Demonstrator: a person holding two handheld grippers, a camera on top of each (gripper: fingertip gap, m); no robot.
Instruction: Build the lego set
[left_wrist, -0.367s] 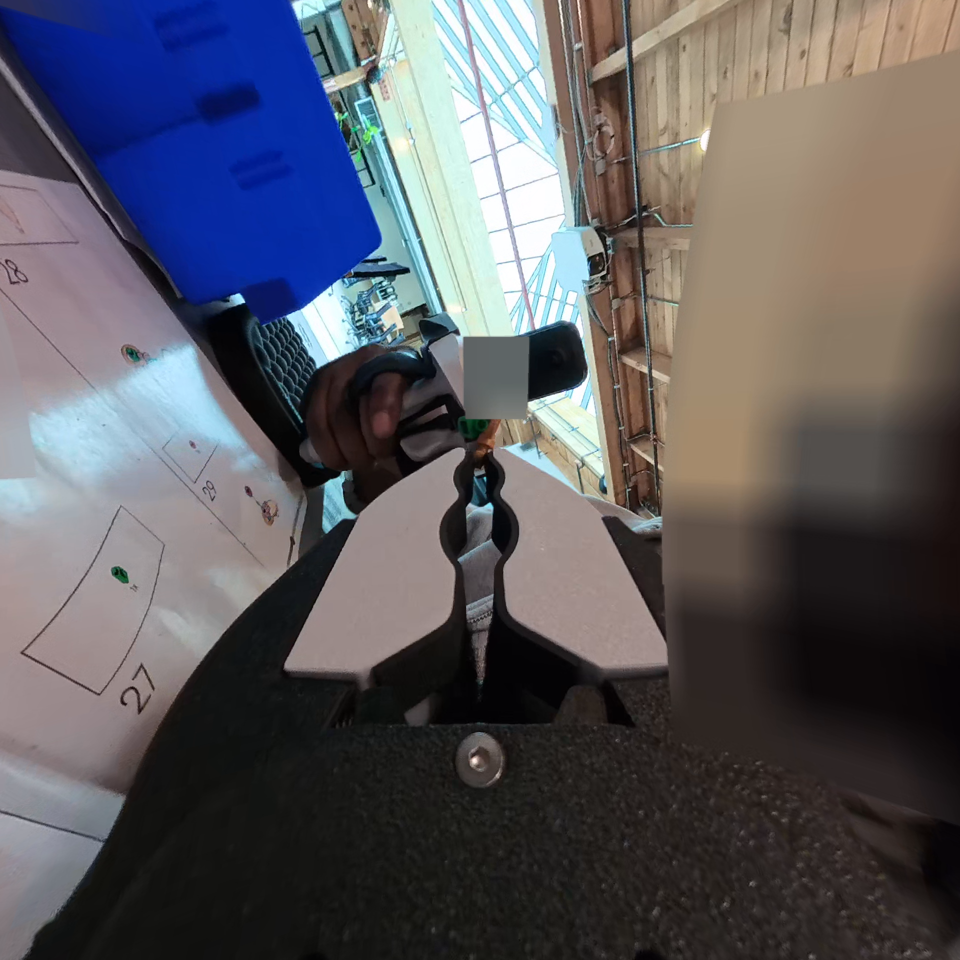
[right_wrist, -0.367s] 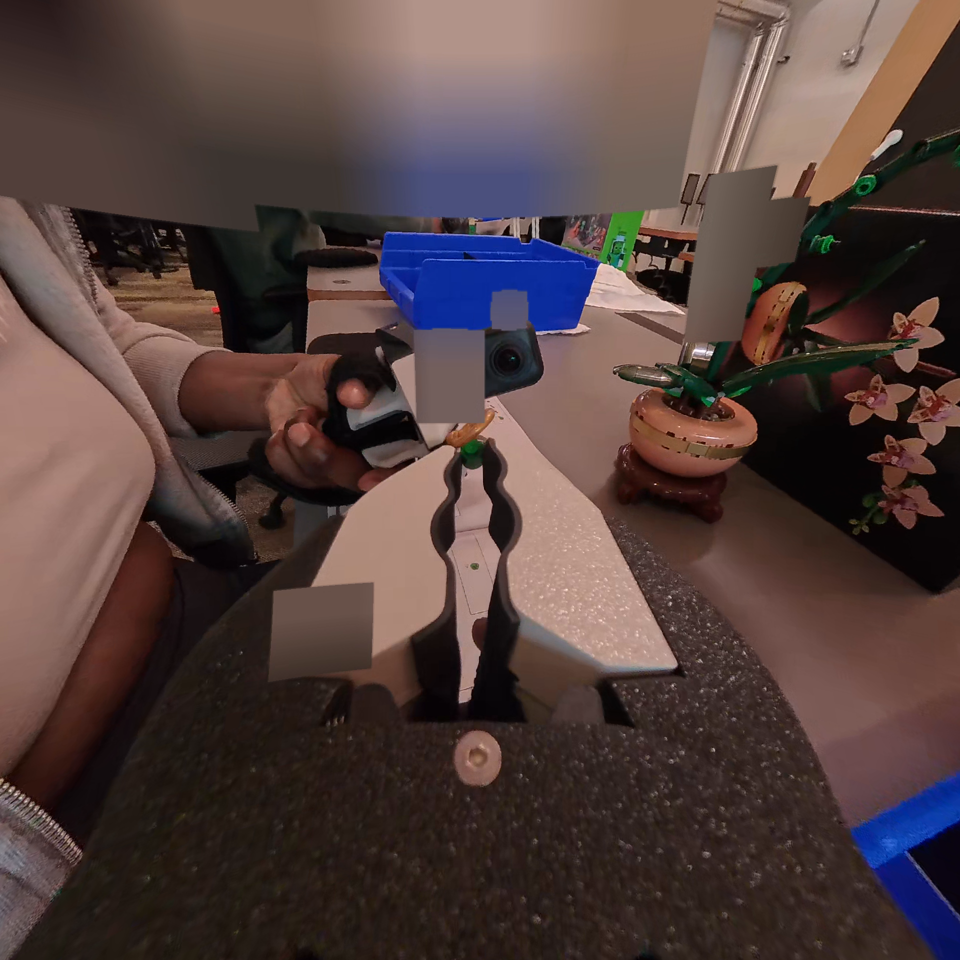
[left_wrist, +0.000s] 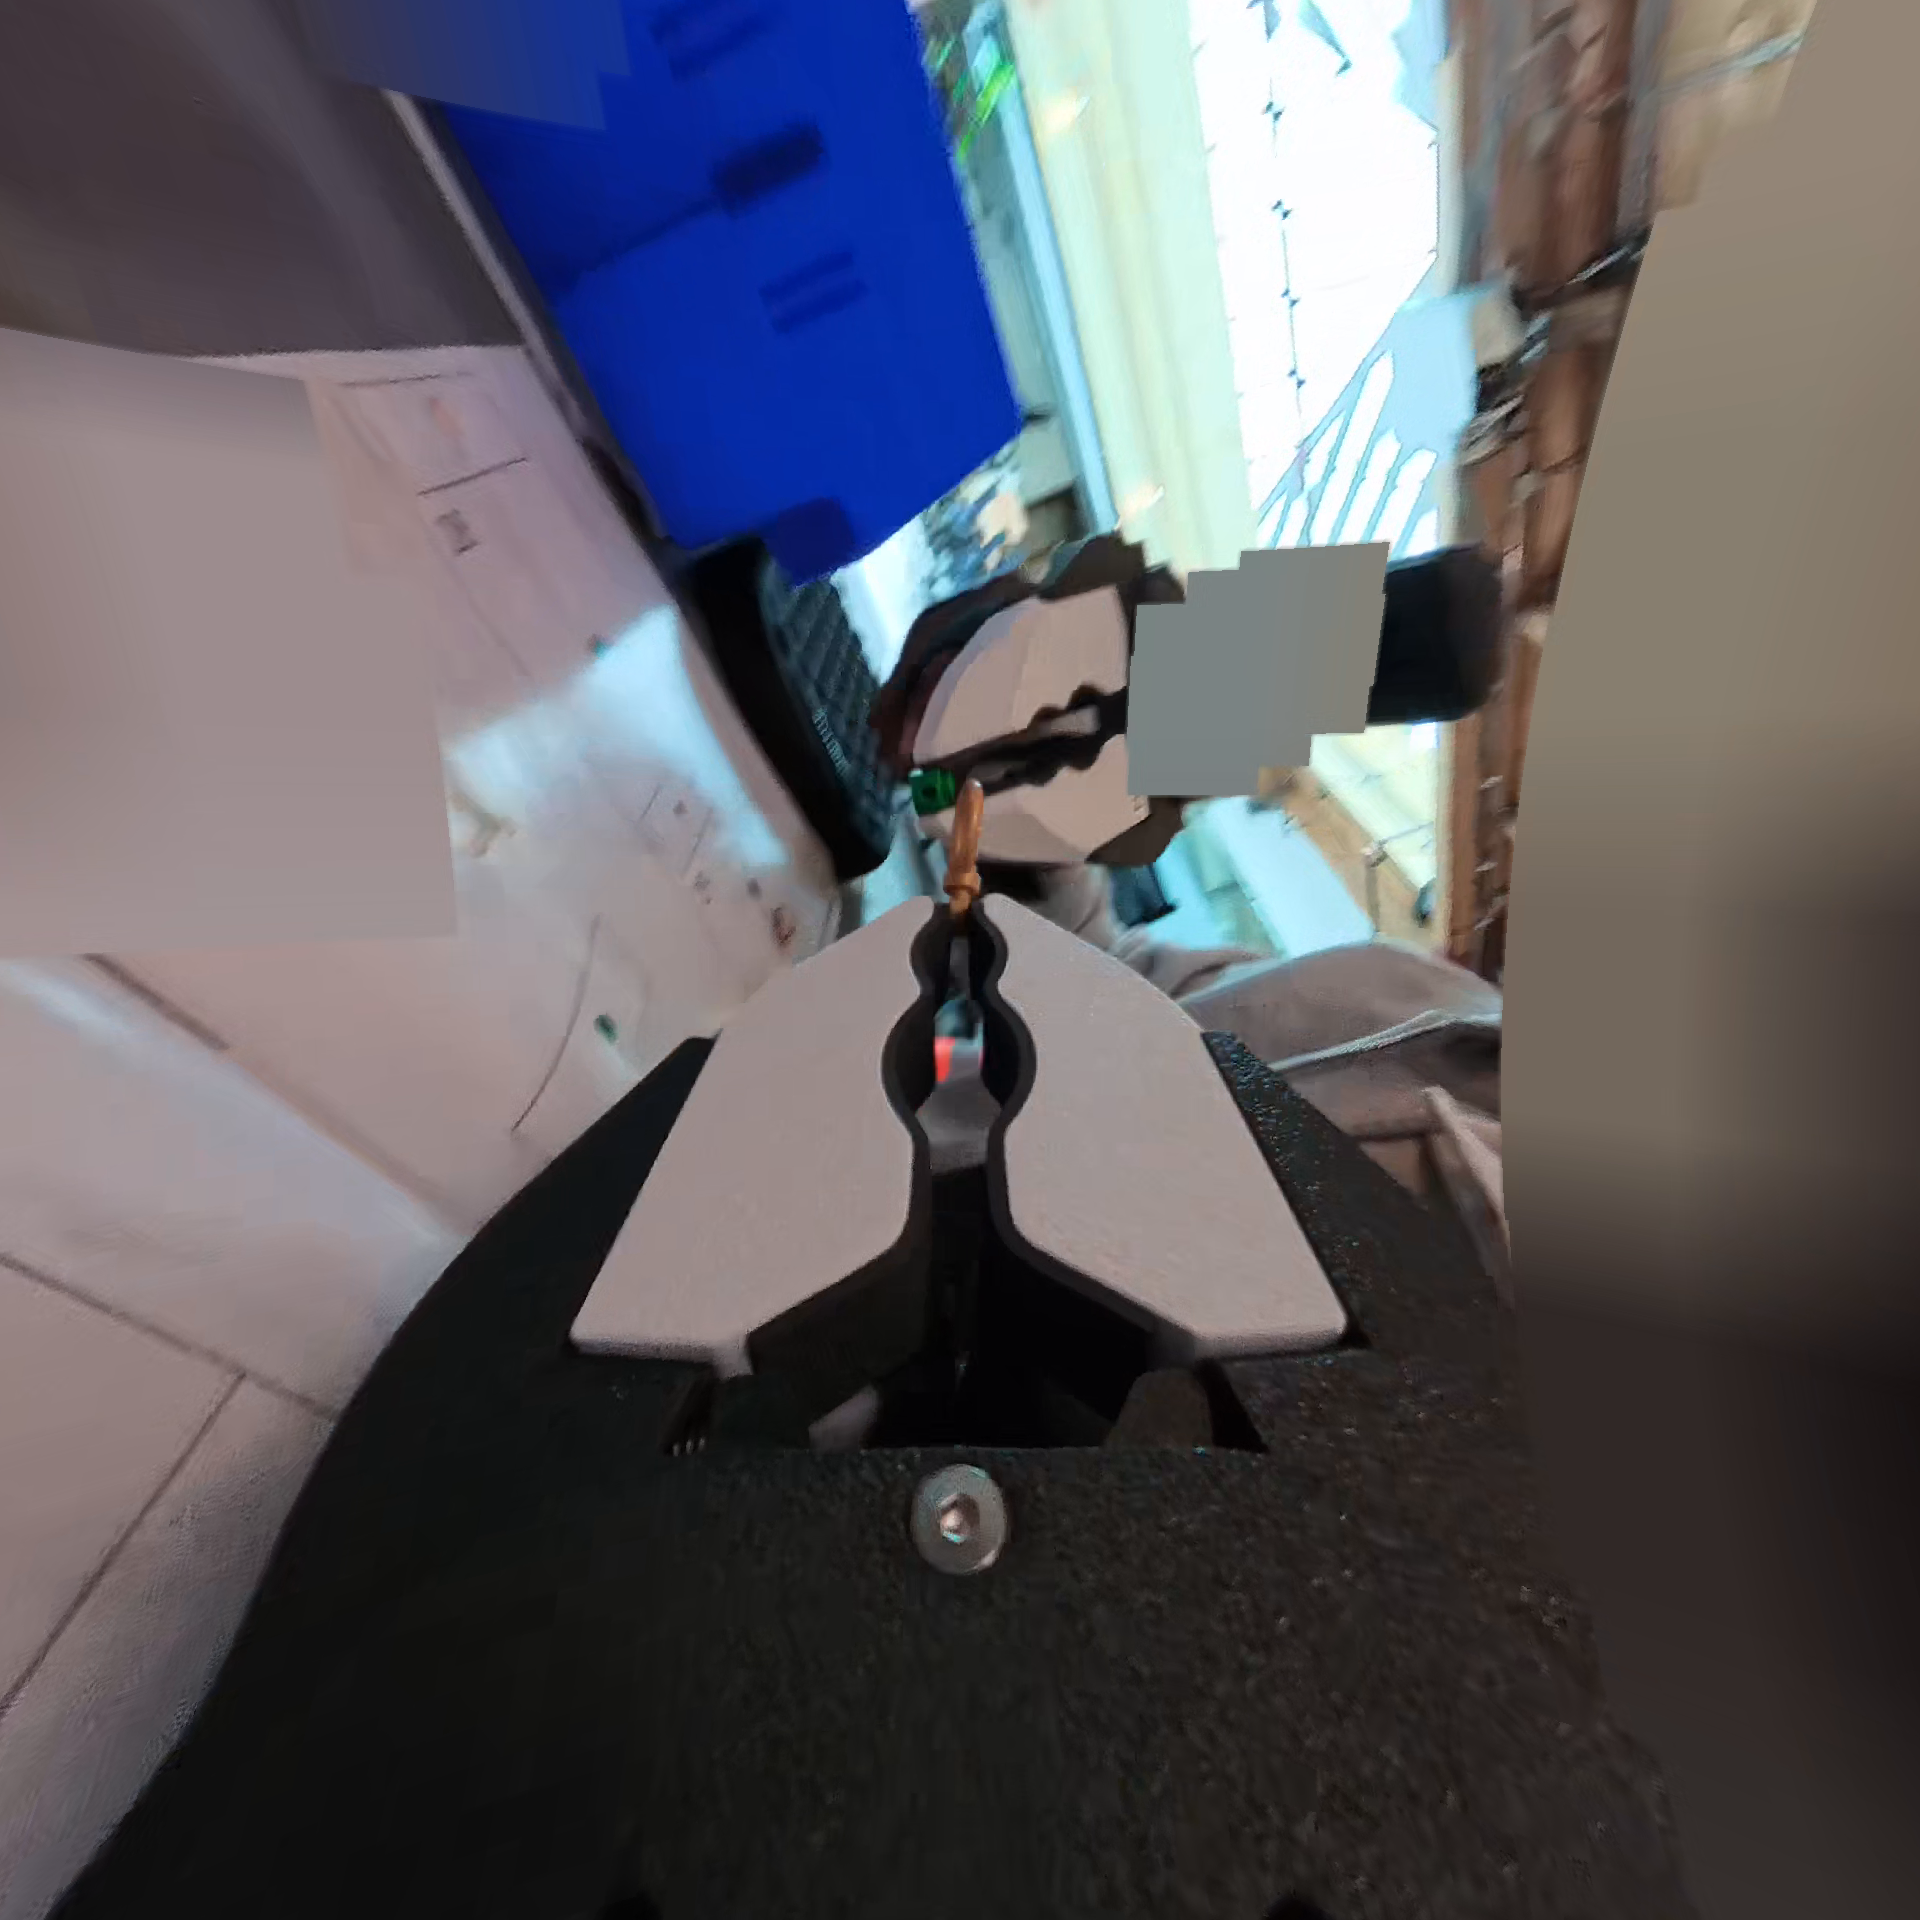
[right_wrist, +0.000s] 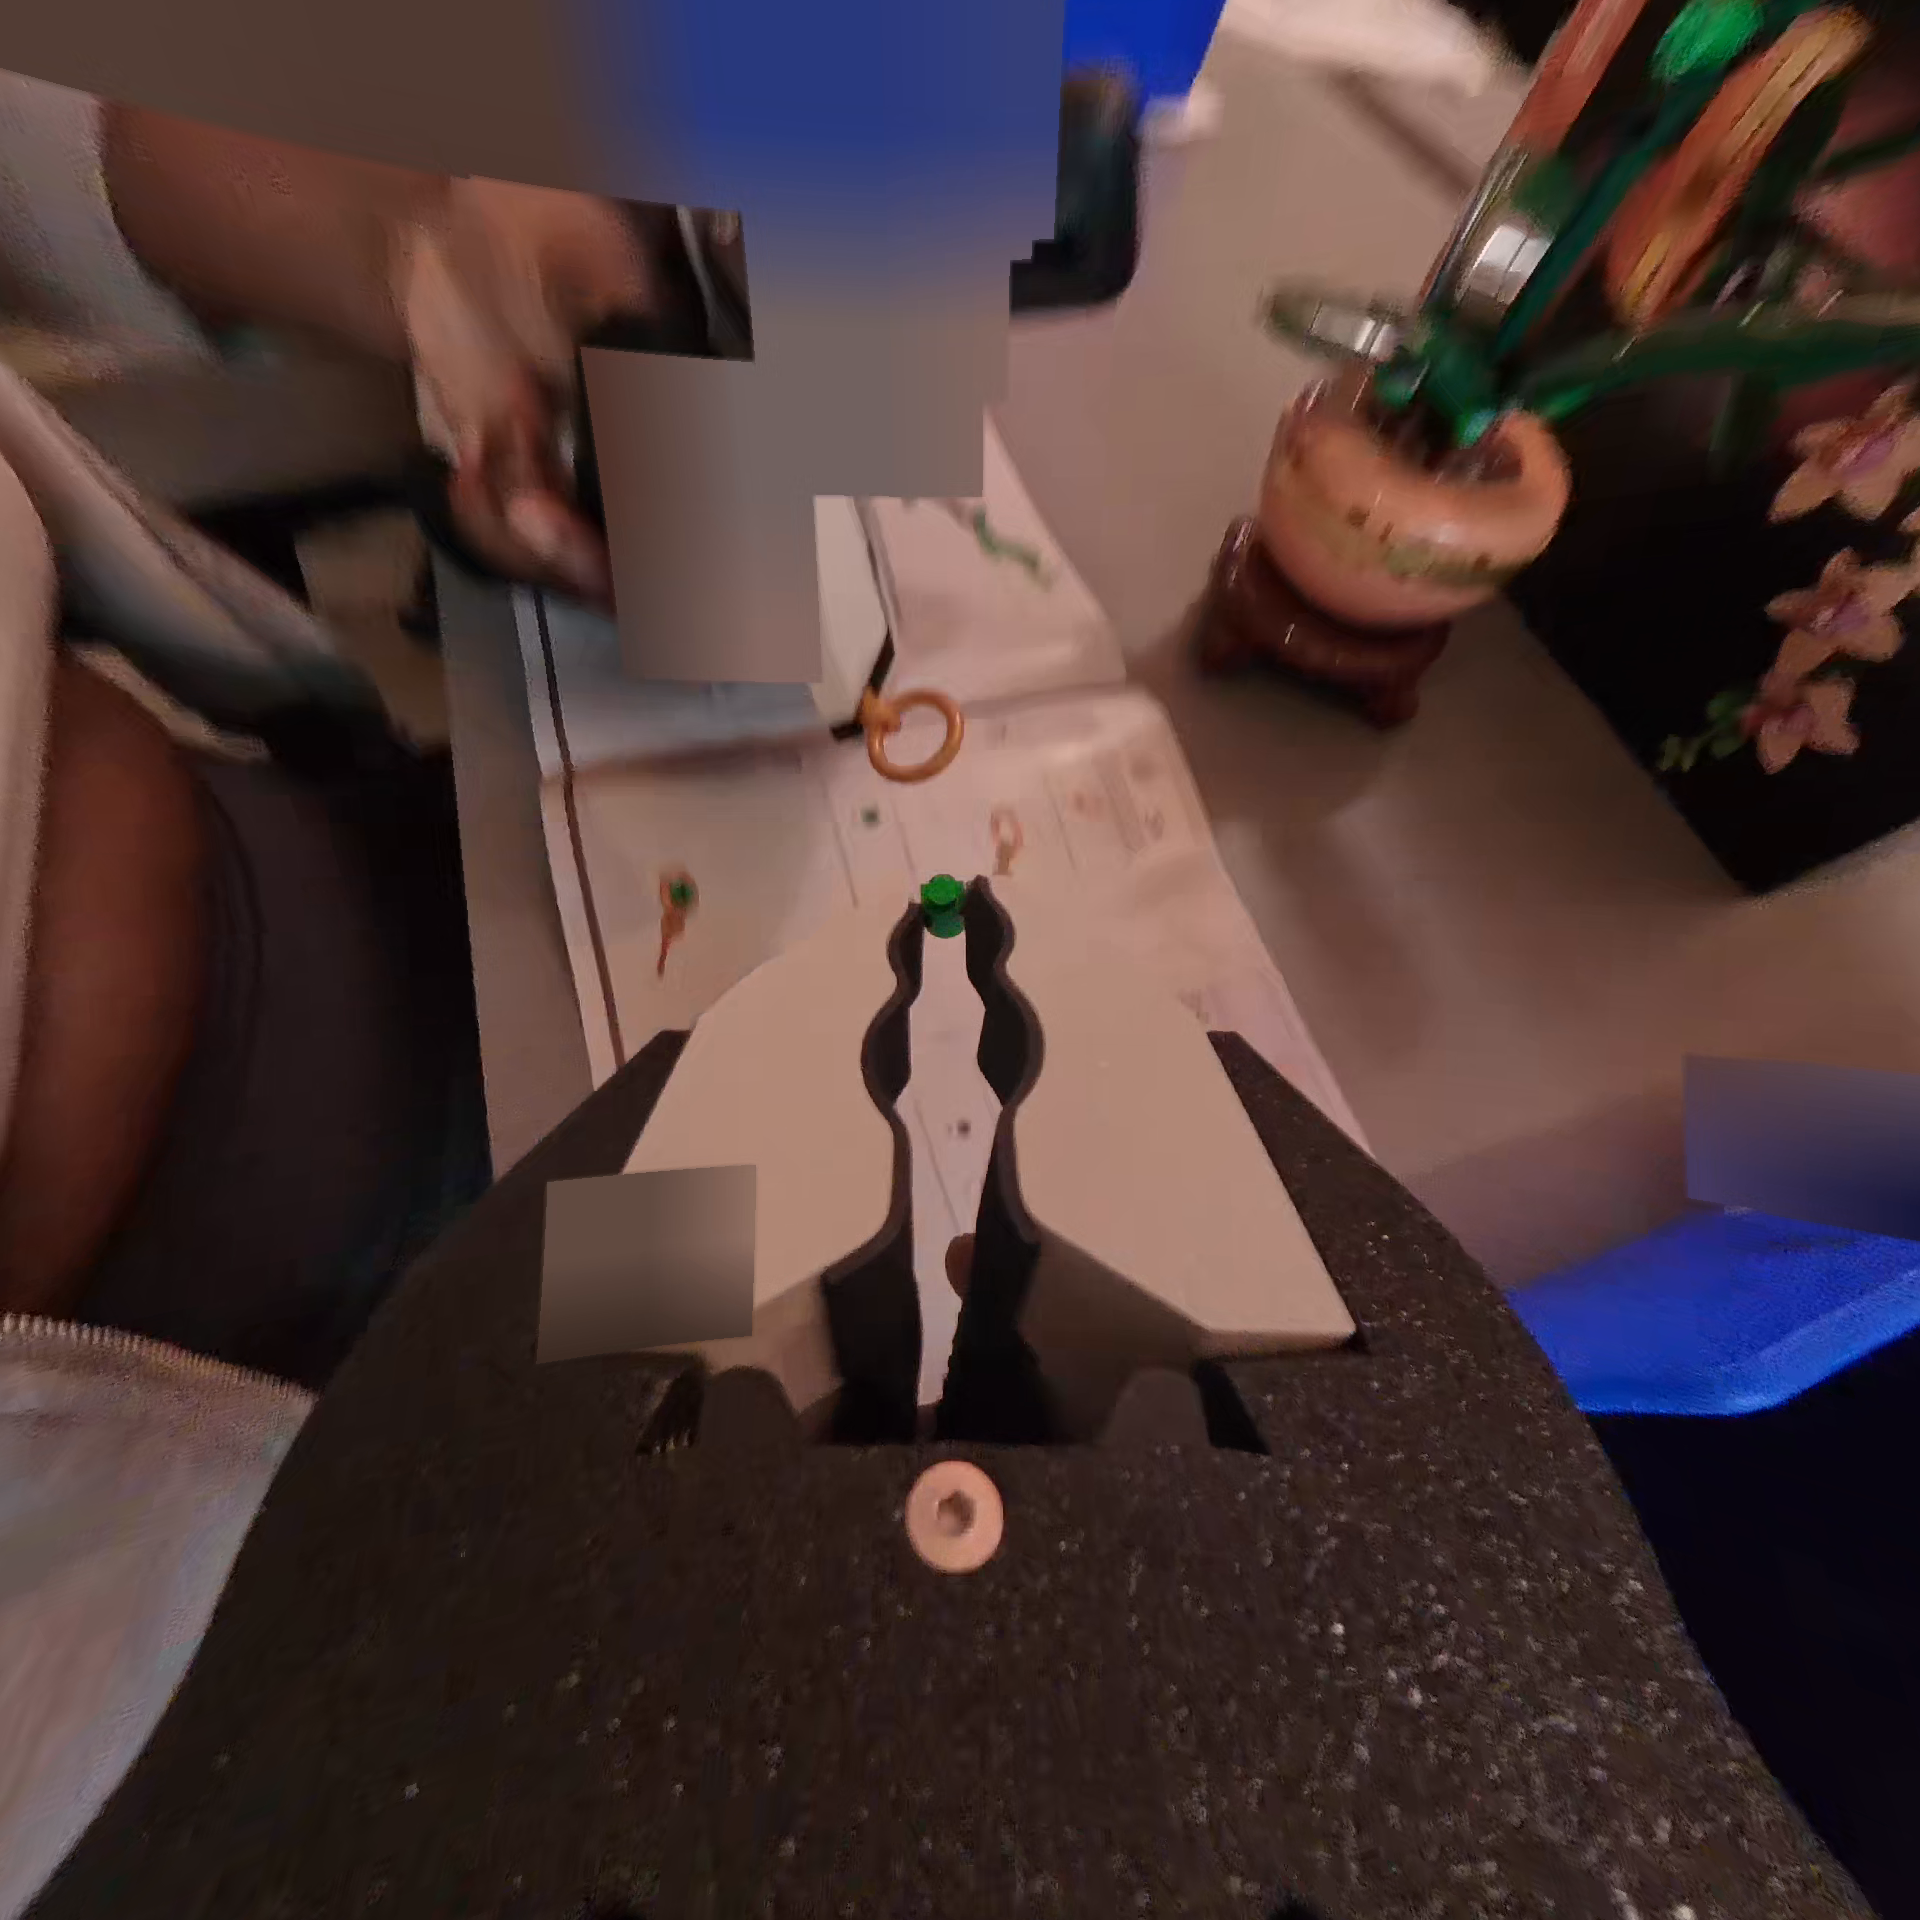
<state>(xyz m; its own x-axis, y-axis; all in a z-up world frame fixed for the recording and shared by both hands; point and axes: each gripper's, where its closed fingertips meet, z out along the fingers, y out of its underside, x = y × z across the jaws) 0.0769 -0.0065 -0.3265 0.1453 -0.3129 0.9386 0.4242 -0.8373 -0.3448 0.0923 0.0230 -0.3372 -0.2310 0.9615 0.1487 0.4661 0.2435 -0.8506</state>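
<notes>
My left gripper (left_wrist: 964, 914) is shut on a small gold ring piece (left_wrist: 964, 844), which sticks out past its tips; the same ring (right_wrist: 914, 736) shows in the right wrist view, hanging from the left gripper's tips. My right gripper (right_wrist: 943, 906) is shut on a tiny green stud piece (right_wrist: 942, 904). In the left wrist view that green piece (left_wrist: 932, 792) sits at the right gripper's tips, just left of the ring's end. The two pieces are close but apart. Both grippers hover over a white instruction sheet (right_wrist: 1039, 769).
A built orchid model in a tan pot (right_wrist: 1392, 520) stands at the right beside a dark box (right_wrist: 1829, 644). A blue bin (left_wrist: 748, 312) lies beyond the sheet, and another blue bin edge (right_wrist: 1714, 1320) is at lower right. A person's hand (right_wrist: 499, 416) holds the left gripper.
Both views have swung and blurred. The ring and the green piece, which were touching tip to tip, now sit apart, and the right gripper tilts down over the sheet.
</notes>
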